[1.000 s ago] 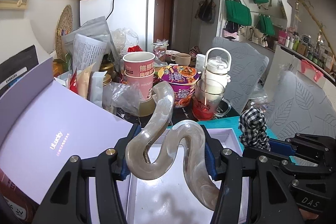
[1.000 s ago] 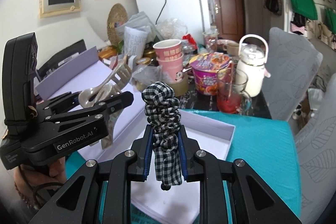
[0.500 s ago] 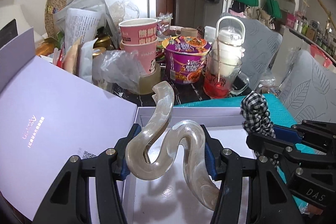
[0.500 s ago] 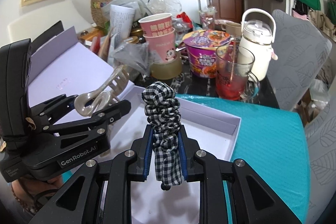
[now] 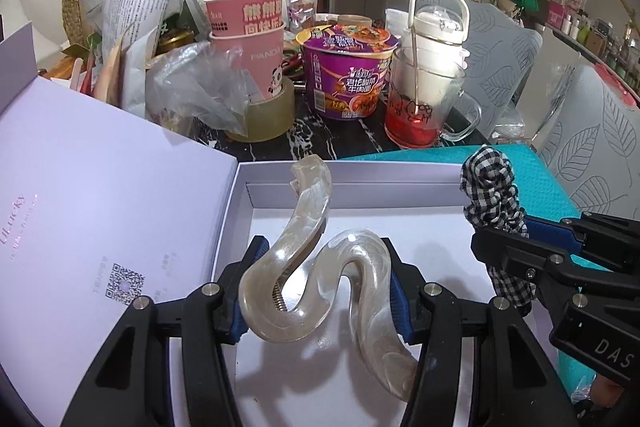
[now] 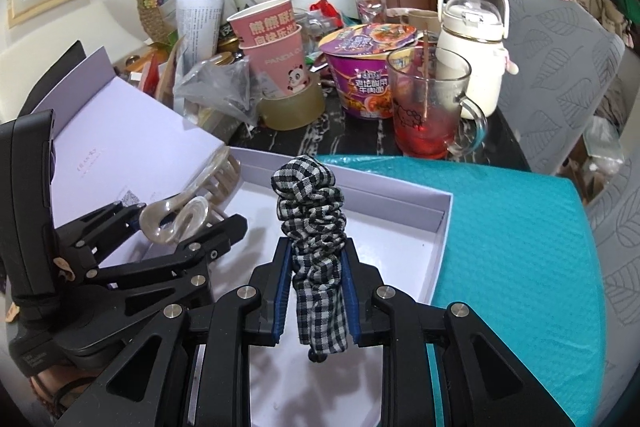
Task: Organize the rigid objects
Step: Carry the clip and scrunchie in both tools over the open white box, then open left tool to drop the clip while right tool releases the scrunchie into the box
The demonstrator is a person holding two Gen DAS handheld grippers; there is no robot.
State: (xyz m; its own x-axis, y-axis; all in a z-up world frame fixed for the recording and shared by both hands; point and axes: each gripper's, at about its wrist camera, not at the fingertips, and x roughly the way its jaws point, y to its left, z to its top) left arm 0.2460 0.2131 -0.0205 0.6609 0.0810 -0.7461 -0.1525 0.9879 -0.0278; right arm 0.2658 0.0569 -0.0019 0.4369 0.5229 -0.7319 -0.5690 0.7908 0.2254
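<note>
You have the pearly hair claw (image 5: 316,291) clamped between the fingers of the left gripper (image 5: 320,291), low in the centre of the left wrist view, hanging over the white floor of the open box (image 5: 360,201); whether it touches that floor you cannot tell. The checked scrunchie (image 6: 316,251) sits pinched in the right gripper (image 6: 316,291), centre of the right wrist view, also above the box; its fingers are close together on the cloth, though they have just been easing apart slightly. This looks like the placing step: both items are over the tray, neither let go. Next, lower each until it rests inside the walls, then part the fingers; keep the two grippers from knocking, since they sit just beside each other. The lilac lid (image 5: 100,211) lies open at left; the cluttered desk (image 5: 352,143) beyond stays out of it.
</note>
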